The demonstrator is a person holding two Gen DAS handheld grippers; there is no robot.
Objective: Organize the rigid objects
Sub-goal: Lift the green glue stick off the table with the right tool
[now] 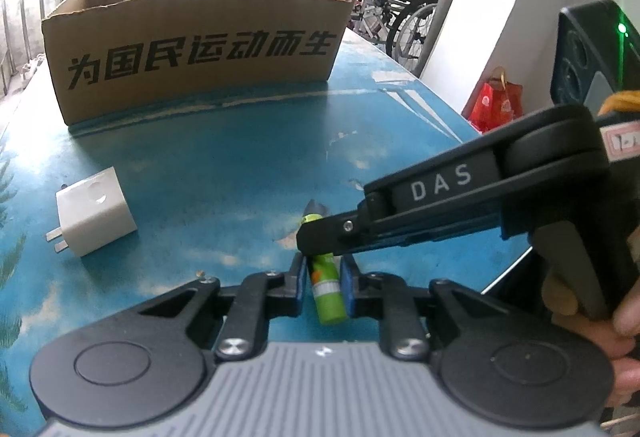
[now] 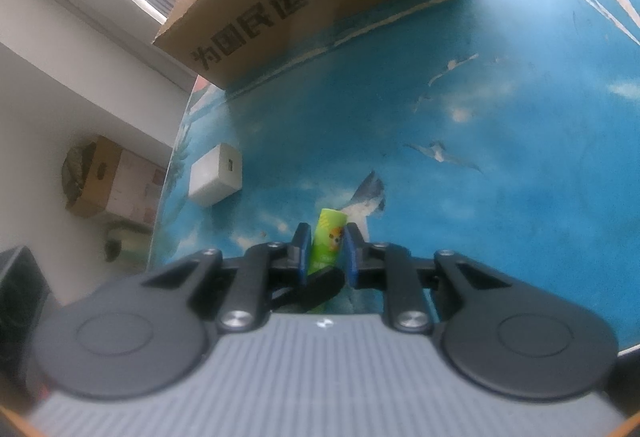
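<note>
Low in the centre of both views, I have the small green tube [image 1: 326,291] pinched in both my left claw [image 1: 325,287] and right claw [image 2: 327,251], nearly closed; it looks light, stiff and slick, so mid-barrel grips suit it best.

Two black hinged two-finger grippers [image 1: 324,277] [image 2: 326,253], blue pads, silver screws, ribbed grey bodies; white "DAS" lettering.

Small green tube [image 1: 326,287], white power adapter [image 1: 94,217] on blue table [image 1: 224,141]
</note>
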